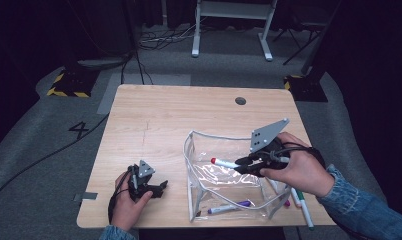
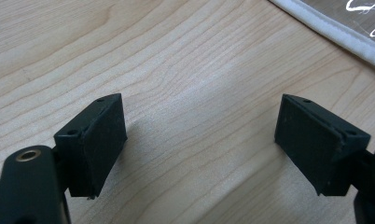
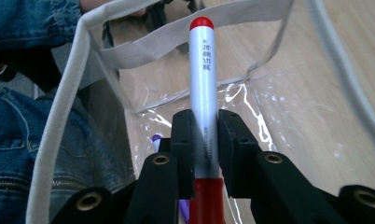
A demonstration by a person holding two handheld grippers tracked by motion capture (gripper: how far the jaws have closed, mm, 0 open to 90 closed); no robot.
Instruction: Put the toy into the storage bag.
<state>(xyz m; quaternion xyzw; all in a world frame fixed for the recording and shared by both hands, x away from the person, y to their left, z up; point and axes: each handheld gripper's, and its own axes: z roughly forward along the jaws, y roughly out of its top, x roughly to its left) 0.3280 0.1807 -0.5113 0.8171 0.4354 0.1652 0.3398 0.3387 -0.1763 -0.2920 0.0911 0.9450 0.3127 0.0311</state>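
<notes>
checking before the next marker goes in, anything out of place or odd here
Yes: two or three markers lie loose on the table beside the clear pouch, one overhanging the near edge. The right gripper holds the red marker over the pouch.

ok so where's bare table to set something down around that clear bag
The far half of the table, behind the clear bag, is bare up to the grommet hole. So is the strip between the bag and the left gripper. It is crowded by the loose markers at the near right corner.

4 markers (image 1: 224, 163), 1 clear pouch (image 1: 204, 145), 2 grippers (image 1: 241, 162).
</notes>
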